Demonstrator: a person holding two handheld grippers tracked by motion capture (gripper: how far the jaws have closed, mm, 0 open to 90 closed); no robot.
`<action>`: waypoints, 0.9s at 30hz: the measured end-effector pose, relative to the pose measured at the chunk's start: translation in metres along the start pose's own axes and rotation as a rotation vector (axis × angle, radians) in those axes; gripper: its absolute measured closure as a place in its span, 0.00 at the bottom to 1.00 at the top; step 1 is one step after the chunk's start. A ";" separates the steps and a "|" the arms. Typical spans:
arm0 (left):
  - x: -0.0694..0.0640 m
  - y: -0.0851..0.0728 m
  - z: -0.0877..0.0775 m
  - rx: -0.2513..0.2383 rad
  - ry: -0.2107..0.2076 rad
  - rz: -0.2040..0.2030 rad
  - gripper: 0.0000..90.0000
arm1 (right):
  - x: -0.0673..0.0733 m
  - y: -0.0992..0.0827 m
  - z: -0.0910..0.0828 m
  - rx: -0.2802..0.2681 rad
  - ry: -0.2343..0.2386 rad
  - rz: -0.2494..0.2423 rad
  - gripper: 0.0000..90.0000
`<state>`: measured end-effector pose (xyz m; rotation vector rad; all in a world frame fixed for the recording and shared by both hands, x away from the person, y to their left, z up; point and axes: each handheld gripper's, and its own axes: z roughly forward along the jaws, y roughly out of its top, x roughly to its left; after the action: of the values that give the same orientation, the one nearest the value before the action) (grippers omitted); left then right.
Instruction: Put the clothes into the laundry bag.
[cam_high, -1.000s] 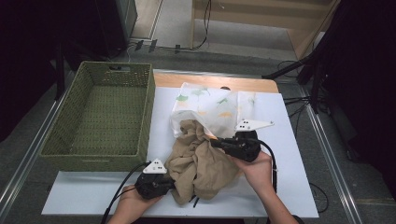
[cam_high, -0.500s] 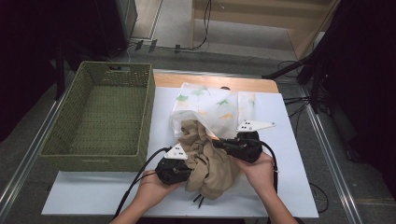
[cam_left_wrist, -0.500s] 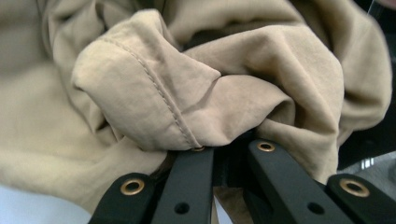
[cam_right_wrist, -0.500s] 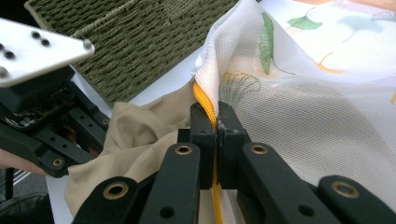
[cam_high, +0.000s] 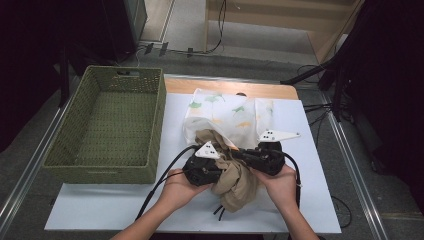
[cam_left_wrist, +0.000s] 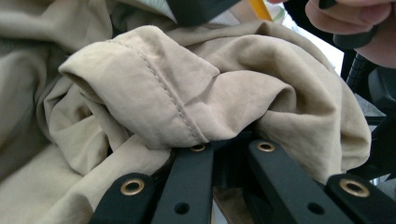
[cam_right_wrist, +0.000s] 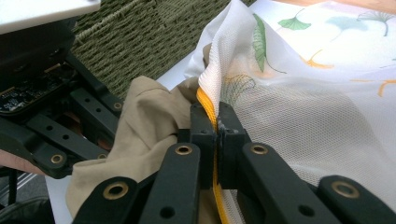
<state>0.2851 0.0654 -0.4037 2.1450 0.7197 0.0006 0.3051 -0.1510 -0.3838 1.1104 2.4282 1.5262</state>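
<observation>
1. High view: both grippers meet at lower centre of frame over a bunched tan cloth. Left gripper comes from the left, right gripper from the right. A white mesh bag with a leaf print lies just above them.
2. Right gripper view adds detail: right gripper jaws together, clamped on the bag's yellow-trimmed edge at centre frame. Cloth sits left of the jaws, touching the bag mouth. Left gripper's body shows at far left.
3. Left gripper view: cloth covers most of the frame. Left gripper jaws closed on a stitched fold of it at lower centre. A hand shows at upper right.
4. Edges and room: basket stands at left of the high view, apart from the cloth. White board has bare room at lower left and right. Cloth lies near the board's lower edge.
5. Cloth is partly in the bag mouth, mostly outside, below it.
</observation>
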 end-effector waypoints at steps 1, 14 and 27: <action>0.000 0.002 0.002 0.000 -0.002 -0.006 1.00 | 0.000 0.000 -0.001 -0.006 0.001 0.000 0.98; 0.003 0.031 0.038 0.038 -0.033 -0.031 1.00 | 0.004 0.001 -0.029 -0.083 0.014 0.027 0.98; 0.022 0.035 0.044 0.060 -0.021 -0.056 1.00 | 0.026 0.011 -0.069 -0.166 0.032 0.006 0.99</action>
<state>0.3310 0.0280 -0.4117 2.1778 0.7759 -0.0744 0.2635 -0.1852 -0.3319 1.0704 2.2690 1.7233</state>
